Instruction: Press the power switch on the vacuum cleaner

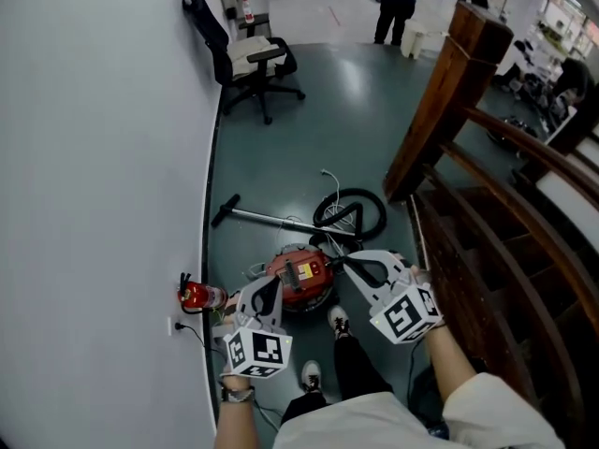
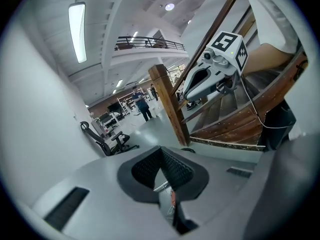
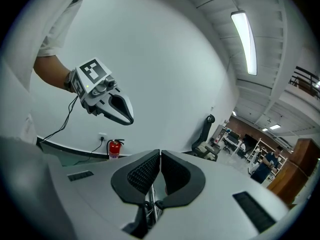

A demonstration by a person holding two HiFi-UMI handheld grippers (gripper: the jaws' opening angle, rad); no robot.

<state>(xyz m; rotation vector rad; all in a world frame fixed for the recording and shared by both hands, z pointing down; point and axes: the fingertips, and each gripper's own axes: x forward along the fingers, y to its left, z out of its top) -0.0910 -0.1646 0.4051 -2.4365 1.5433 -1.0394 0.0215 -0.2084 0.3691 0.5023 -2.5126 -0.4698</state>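
The red canister vacuum cleaner (image 1: pixel 299 277) lies on the dark floor just ahead of the person's feet. Its black hose (image 1: pixel 349 211) loops behind it and the metal wand (image 1: pixel 271 219) stretches off to the left. My left gripper (image 1: pixel 272 282) hangs over the vacuum's left side with its pads together and nothing between them. My right gripper (image 1: pixel 345 263) is over the vacuum's right edge, also shut and empty. In the left gripper view a sliver of red vacuum (image 2: pixel 172 196) shows below the closed left gripper (image 2: pixel 161 151). In the right gripper view the right gripper (image 3: pixel 160 154) is likewise shut.
A red fire extinguisher (image 1: pixel 197 296) stands against the white wall (image 1: pixel 103 157) on the left, by a socket. A wooden staircase (image 1: pixel 487 213) rises on the right. A black office chair (image 1: pixel 248 59) and a standing person (image 1: pixel 395 3) are farther down the room.
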